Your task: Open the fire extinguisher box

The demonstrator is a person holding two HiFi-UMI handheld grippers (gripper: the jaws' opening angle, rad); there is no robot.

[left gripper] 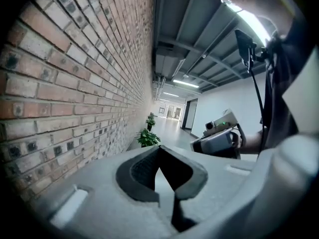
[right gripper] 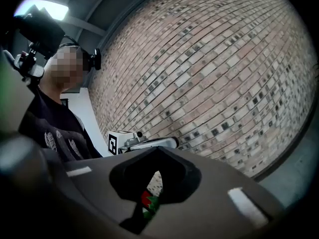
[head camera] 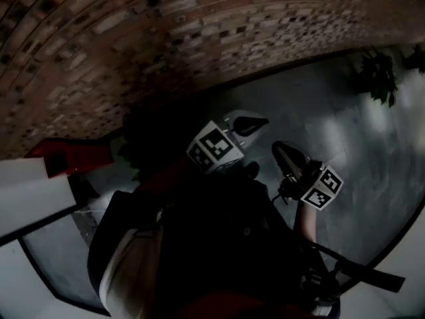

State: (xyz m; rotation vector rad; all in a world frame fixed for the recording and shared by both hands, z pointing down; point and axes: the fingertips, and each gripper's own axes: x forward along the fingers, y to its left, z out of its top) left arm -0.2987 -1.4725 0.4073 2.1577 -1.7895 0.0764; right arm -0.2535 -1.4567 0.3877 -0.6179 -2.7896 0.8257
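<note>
Brick wall (head camera: 133,32) fills the far side, with grey floor (head camera: 345,151) below it. Two grippers are held out in front, the left gripper (head camera: 252,122) and the right gripper (head camera: 282,151). Each carries one cube printed with black-and-white square markers, and both have their jaws closed tip to tip on nothing. One red fire extinguisher box (head camera: 66,157) sits well off to the left against the wall, apart from both. Two potted plants (left gripper: 148,137) stand further down the corridor.

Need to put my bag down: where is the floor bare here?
The grey floor is bare from the brick wall out to the right, up to the potted plant. Crowded at left, where a red box and a dark leafy plant stand by the wall.
</note>
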